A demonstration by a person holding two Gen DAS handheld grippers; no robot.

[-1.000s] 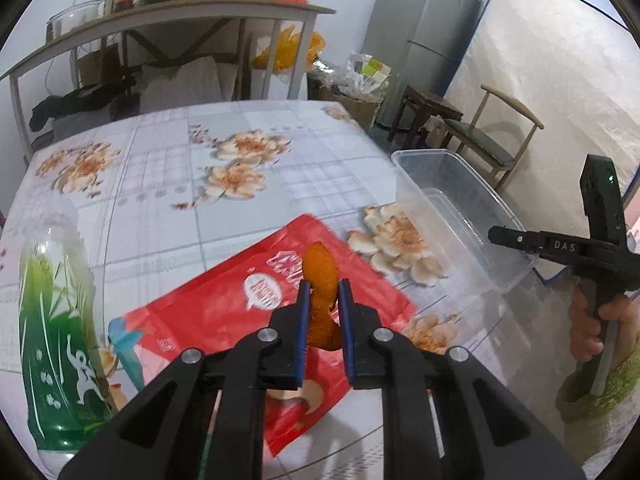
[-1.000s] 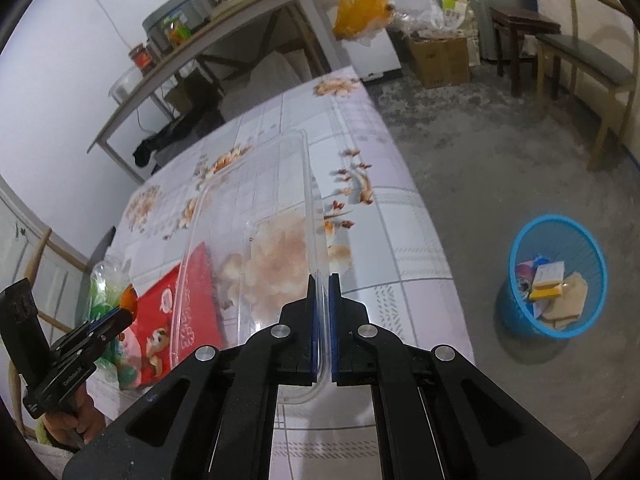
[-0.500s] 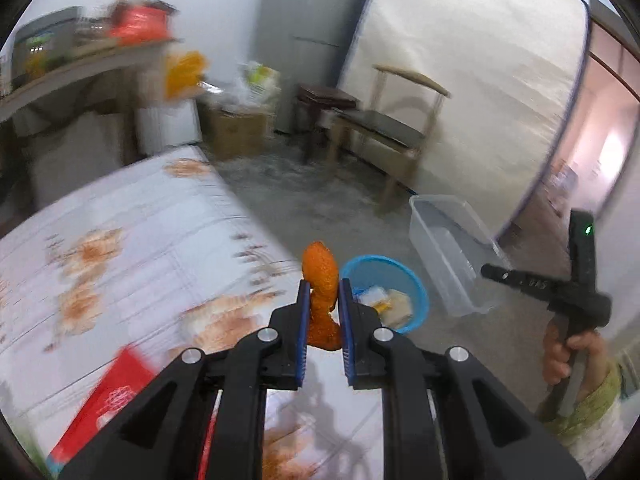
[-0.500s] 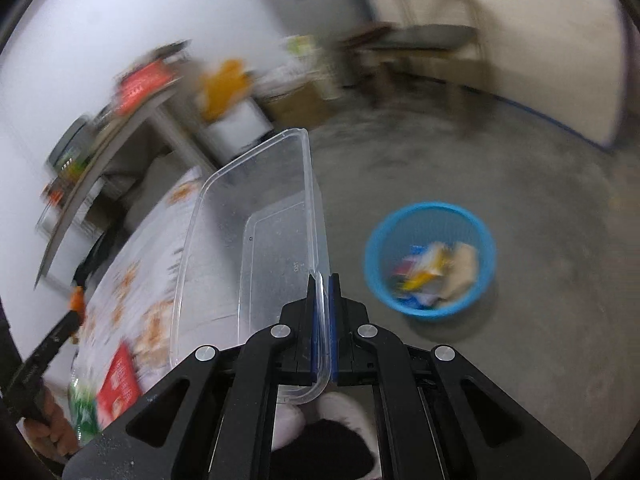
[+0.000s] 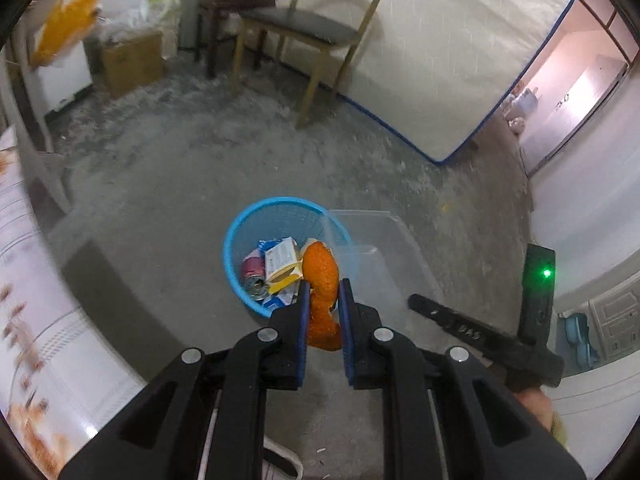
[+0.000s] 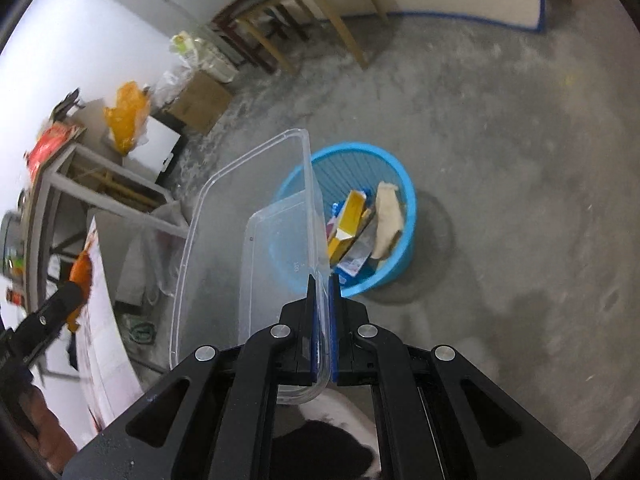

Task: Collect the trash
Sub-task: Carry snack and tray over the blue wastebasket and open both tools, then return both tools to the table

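Left claw [image 5: 323, 294] and right claw [image 6: 321, 286] both clamped, pointing downward side by side.

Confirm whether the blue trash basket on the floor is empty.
No, the blue trash basket already holds a can and paper packaging.

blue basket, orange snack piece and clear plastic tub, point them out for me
blue basket [image 5: 234, 268]: left wrist view, on its left wall.
orange snack piece [image 5: 319, 270]: left wrist view, on its upper lobe above the jaws.
clear plastic tub [image 6: 208, 216]: right wrist view, on its long left side wall.
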